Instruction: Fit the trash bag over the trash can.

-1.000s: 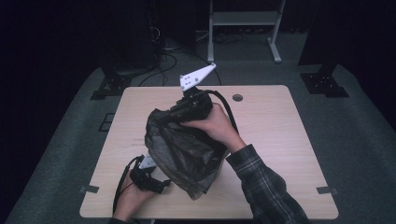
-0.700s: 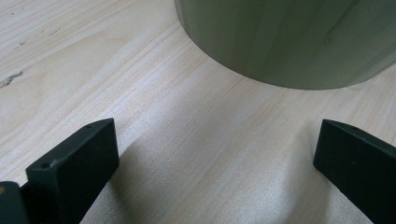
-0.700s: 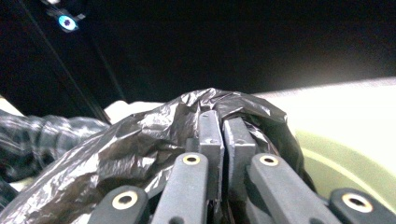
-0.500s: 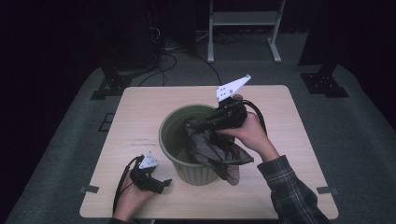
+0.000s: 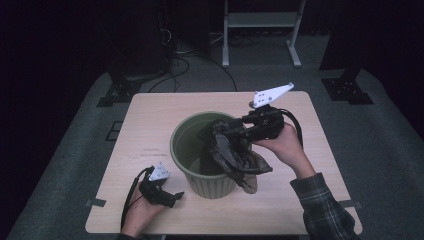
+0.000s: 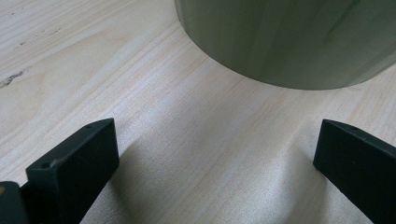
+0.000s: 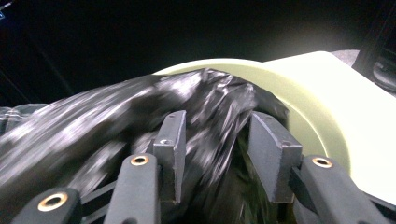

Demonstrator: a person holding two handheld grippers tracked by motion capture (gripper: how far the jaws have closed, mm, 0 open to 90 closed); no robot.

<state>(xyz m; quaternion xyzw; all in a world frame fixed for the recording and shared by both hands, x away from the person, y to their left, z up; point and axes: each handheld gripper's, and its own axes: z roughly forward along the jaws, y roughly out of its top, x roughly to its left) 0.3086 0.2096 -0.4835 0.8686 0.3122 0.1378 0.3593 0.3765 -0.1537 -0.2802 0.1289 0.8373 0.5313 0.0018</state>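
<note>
A round green bin (image 5: pixel 212 185) stands upright in the middle of the wooden table (image 5: pixel 150 125). A crumpled black plastic bag (image 5: pixel 235 155) hangs over the bin's right rim, partly inside and partly outside. My right gripper (image 5: pixel 220 131) is above that rim, shut on the bag's upper part. In the right gripper view the bag (image 7: pixel 116 112) is bunched between the jaws of the right gripper (image 7: pixel 217 135), with the bin's rim (image 7: pixel 317 126) behind. My left gripper (image 5: pixel 175 196) rests open on the table at the front left. Its view shows the left gripper (image 6: pixel 215 154) facing the bin's wall (image 6: pixel 289 42).
The table's front edge is close behind the left hand. A cable (image 5: pixel 129 200) loops from the left gripper near that edge. On the dark floor beyond the table are stand feet (image 5: pixel 120 92) and a white frame (image 5: pixel 260 30).
The right gripper has moved to the right and pulled the bag off the bin's top, so the bin's mouth now shows. The left gripper has stayed put.
</note>
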